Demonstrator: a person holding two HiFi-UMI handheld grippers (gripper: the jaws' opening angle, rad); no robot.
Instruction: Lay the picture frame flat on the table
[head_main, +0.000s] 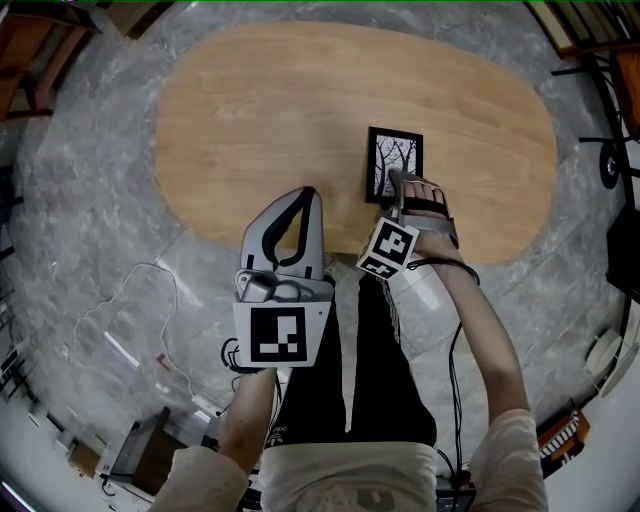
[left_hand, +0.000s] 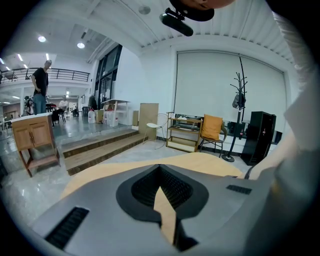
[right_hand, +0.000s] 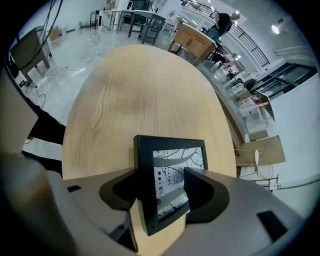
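A small black picture frame (head_main: 395, 160) with a black-and-white tree print lies face up on the oval wooden table (head_main: 260, 110), near its front edge. My right gripper (head_main: 399, 183) is at the frame's near end. In the right gripper view the frame (right_hand: 170, 175) sits between the spread jaws of the right gripper (right_hand: 162, 181); the pads do not look pressed on it. My left gripper (head_main: 308, 194) hovers at the table's front edge, left of the frame. Its tips meet with nothing between them, and in its own view the left gripper (left_hand: 160, 169) points level across the table (left_hand: 200, 161).
Grey marble floor surrounds the table. A white cable (head_main: 130, 300) and a dark box (head_main: 140, 455) lie on the floor at lower left. Chairs (head_main: 600, 60) stand at the upper right. Beyond the table are wooden steps (left_hand: 100, 147), a shelf (left_hand: 182, 132) and a coat stand (left_hand: 239, 100).
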